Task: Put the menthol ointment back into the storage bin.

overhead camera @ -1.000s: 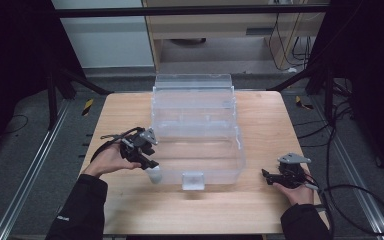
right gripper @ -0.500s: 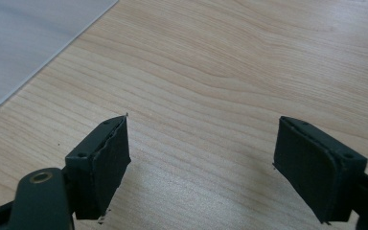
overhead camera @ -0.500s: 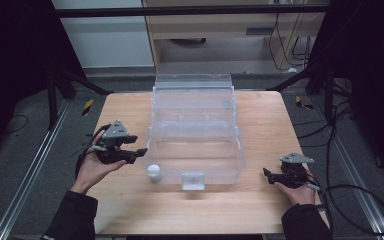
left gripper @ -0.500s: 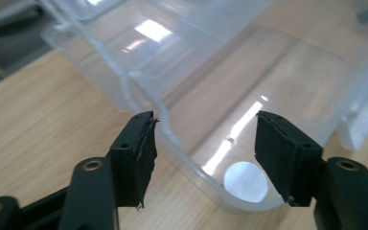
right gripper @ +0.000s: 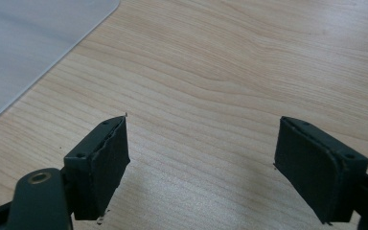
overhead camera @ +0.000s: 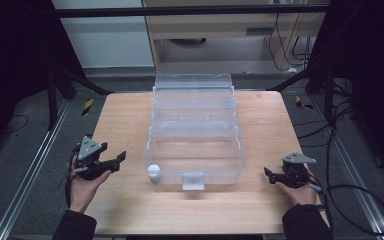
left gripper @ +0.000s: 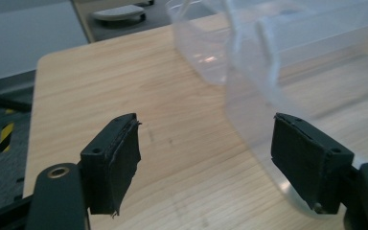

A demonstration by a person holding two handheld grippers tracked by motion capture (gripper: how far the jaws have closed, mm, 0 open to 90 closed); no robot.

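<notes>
A clear plastic bin (overhead camera: 195,145) with stepped tiers stands mid-table. A small white ball (overhead camera: 153,172) lies within the outline of the front tier, at its front left corner. My left gripper (overhead camera: 120,156) is held left of the bin, apart from it, open and holding nothing. In the left gripper view its jaws (left gripper: 206,143) stand wide apart over bare wood, with the bin's clear wall (left gripper: 278,57) ahead to the right. Right of the bin, my right gripper (overhead camera: 267,172) rests low near the table's front, open and holding nothing; its own view (right gripper: 201,148) shows wood between the jaws.
The wooden table (overhead camera: 125,115) has bare room on both sides of the bin. A small clear tab (overhead camera: 193,180) sits on the bin's front wall. A pale corner of the bin (right gripper: 24,52) lies at the top left of the right gripper view. Cables trail on the floor at right.
My left gripper has drawn back leftward from the bin's front left corner, leaving the white ball there. The right gripper has stayed put.
</notes>
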